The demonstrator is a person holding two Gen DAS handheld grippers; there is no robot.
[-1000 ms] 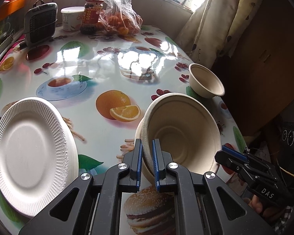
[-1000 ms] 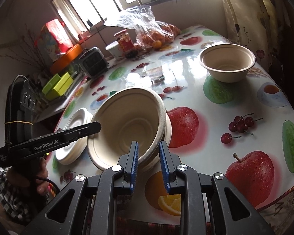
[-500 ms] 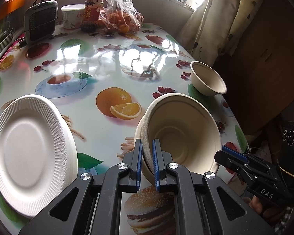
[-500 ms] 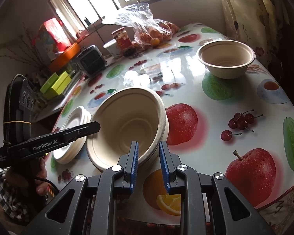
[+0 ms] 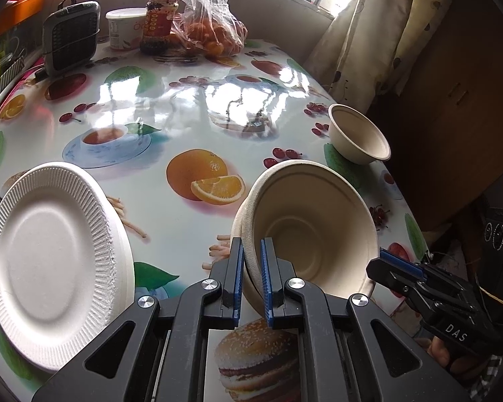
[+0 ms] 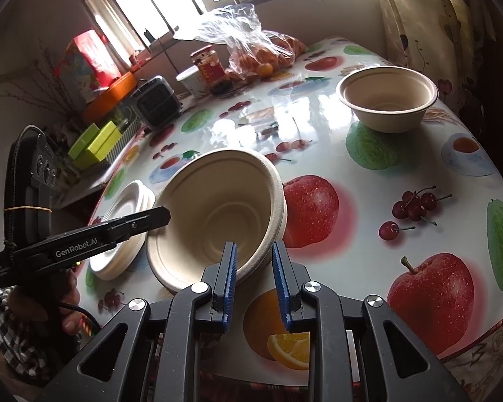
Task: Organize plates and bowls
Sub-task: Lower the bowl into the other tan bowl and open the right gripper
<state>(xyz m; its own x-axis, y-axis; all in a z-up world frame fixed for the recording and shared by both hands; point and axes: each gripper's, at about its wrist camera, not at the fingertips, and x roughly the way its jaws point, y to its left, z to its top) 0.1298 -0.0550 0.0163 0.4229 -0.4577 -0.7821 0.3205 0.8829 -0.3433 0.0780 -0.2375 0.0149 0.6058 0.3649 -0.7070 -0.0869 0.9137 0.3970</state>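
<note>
Clamping the tilted stacked bowls (image 5: pixel 305 227) in the left gripper (image 5: pixel 251 279), right gripper (image 6: pixel 253 283) parted at their three o'clock rim.

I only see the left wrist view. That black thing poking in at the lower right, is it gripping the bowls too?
Observer: No. The right wrist view shows the right gripper open, with its fingers on either side of the rim of the stacked bowls.
Operator: So what carries the gripper under my camera?
Observer: A person's left hand, wrapped around its handle.
Operator: Anything beyond the table on my left?
Observer: Bare dry twigs against the wall.
</note>
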